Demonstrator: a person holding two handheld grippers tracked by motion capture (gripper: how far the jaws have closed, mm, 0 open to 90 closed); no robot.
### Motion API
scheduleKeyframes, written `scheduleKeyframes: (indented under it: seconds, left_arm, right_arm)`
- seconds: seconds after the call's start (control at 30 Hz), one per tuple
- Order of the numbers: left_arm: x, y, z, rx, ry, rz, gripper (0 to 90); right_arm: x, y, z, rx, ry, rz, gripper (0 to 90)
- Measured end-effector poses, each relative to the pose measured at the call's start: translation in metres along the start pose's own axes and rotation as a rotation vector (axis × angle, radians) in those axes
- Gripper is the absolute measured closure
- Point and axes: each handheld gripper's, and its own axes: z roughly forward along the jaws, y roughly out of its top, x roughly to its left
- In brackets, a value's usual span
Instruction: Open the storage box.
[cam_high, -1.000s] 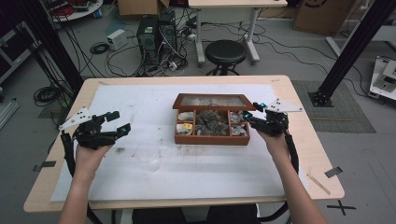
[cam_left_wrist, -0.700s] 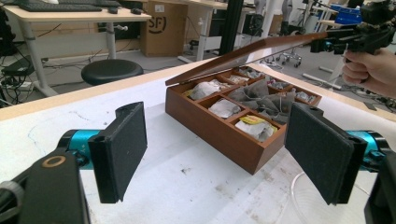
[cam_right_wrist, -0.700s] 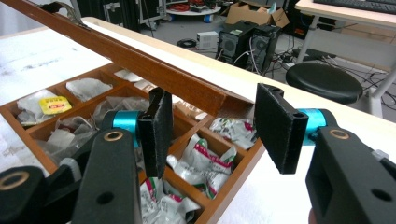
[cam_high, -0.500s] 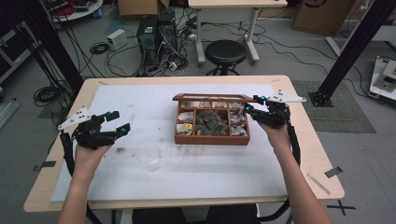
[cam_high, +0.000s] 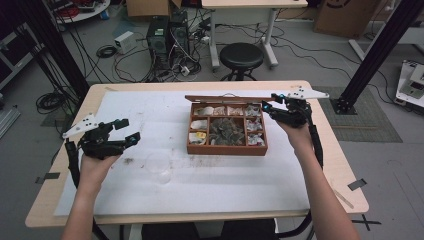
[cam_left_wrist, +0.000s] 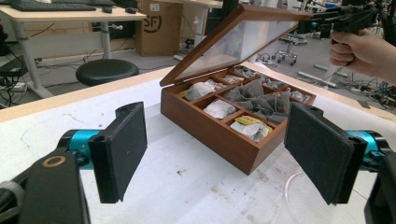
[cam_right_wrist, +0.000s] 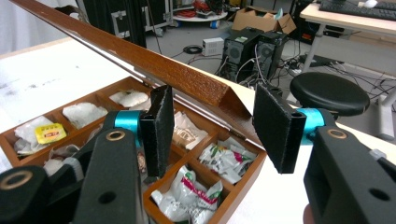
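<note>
A brown wooden tea box (cam_high: 227, 150) stands mid-table, its compartments full of tea bags. Its glass-paned lid (cam_high: 225, 98) is tilted up on the rear hinge. My right gripper (cam_high: 267, 107) is at the lid's front right corner. The right gripper view has that lid corner (cam_right_wrist: 140, 56) between the pads of my right gripper (cam_right_wrist: 212, 126). The jaws have just been closing and hold the corner. My left gripper (cam_high: 129, 131) hovers over the white sheet left of the box, open with nothing between its pads (cam_left_wrist: 121, 149). From there the box (cam_left_wrist: 205, 121) and the raised lid (cam_left_wrist: 238, 42) lie ahead.
A clear glass (cam_high: 159, 167) stands on the white paper (cam_high: 150, 110) in front of and left of the box, near my left gripper. A black stool (cam_high: 241, 55), computer towers and cables are beyond the table's far edge.
My right gripper has risen and moved toward the far edge with the lid corner, and the lid has swung further up. The left gripper has stayed in place.
</note>
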Motion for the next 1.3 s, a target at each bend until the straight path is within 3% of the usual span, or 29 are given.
scheduleKeyframes:
  seconds: [0.43, 1.3]
  left_arm:
    - [0.000, 0.002, 0.000, -0.006, -0.004, -0.001, 21.2]
    - [-0.002, 0.010, -0.002, -0.016, -0.021, 0.011, 21.2]
  right_arm:
    - [-0.012, 0.016, 0.008, -0.008, 0.009, 0.002, 50.6]
    - [-0.019, 0.033, 0.019, -0.003, -0.004, 0.003, 52.1]
